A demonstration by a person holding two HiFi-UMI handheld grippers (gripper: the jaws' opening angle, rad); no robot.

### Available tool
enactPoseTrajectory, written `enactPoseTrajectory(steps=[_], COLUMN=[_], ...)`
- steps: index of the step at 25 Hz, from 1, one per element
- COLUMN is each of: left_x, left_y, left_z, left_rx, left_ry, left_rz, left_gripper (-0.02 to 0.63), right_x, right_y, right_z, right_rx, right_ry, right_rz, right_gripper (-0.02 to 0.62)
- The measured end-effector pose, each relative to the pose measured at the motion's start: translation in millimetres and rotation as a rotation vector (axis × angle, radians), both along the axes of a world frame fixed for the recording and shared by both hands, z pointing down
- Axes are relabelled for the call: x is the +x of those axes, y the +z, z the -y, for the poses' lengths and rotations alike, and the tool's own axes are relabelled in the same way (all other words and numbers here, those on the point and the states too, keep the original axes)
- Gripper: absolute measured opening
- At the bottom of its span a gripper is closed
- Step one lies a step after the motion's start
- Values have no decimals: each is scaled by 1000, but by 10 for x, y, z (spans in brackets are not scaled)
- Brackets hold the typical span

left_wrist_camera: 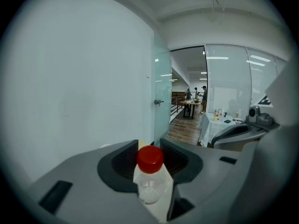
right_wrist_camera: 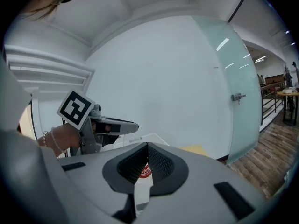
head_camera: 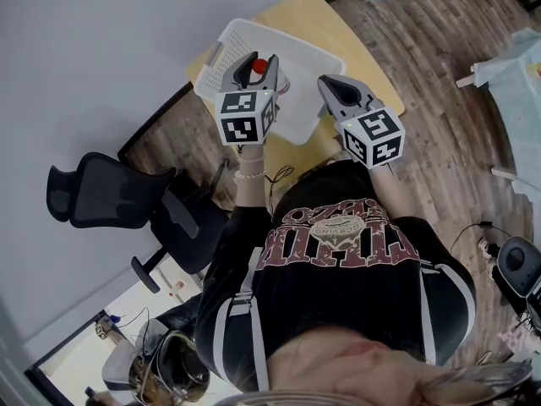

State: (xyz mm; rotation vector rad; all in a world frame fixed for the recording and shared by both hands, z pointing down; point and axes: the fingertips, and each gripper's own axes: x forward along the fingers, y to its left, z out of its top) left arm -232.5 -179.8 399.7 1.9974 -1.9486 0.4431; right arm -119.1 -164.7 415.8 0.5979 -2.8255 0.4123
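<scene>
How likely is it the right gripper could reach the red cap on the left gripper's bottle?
Probably yes: the red cap shows bare from above between the left gripper's jaws, and the right gripper hangs close beside.

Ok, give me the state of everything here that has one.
left gripper: shut on the bottle.
bottle: upright, red cap on.
right gripper: jaws together at the tips, nothing clearly gripped; a red label shows through the gap.

Bottle (left_wrist_camera: 150,183): we see it small, clear and upright, with a red cap (left_wrist_camera: 150,158).
Place: we find it clamped between the left gripper's (left_wrist_camera: 150,148) jaws.
</scene>
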Motion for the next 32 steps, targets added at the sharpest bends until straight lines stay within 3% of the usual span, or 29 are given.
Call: enactPoseTrajectory(steps=[19,32], left_x=[448,949], left_y=[-579,-1008], left_z=[-77,-68], left_rx=[72,152], left_ry=[108,198], left_rz=[14,22], left_gripper=[190,190], right_x=[282,689], right_y=[-44,-22], right_z=[-22,32], right_rx=[21,16], right_ry=[56,118], right_rz=[17,23], right_gripper=[17,17])
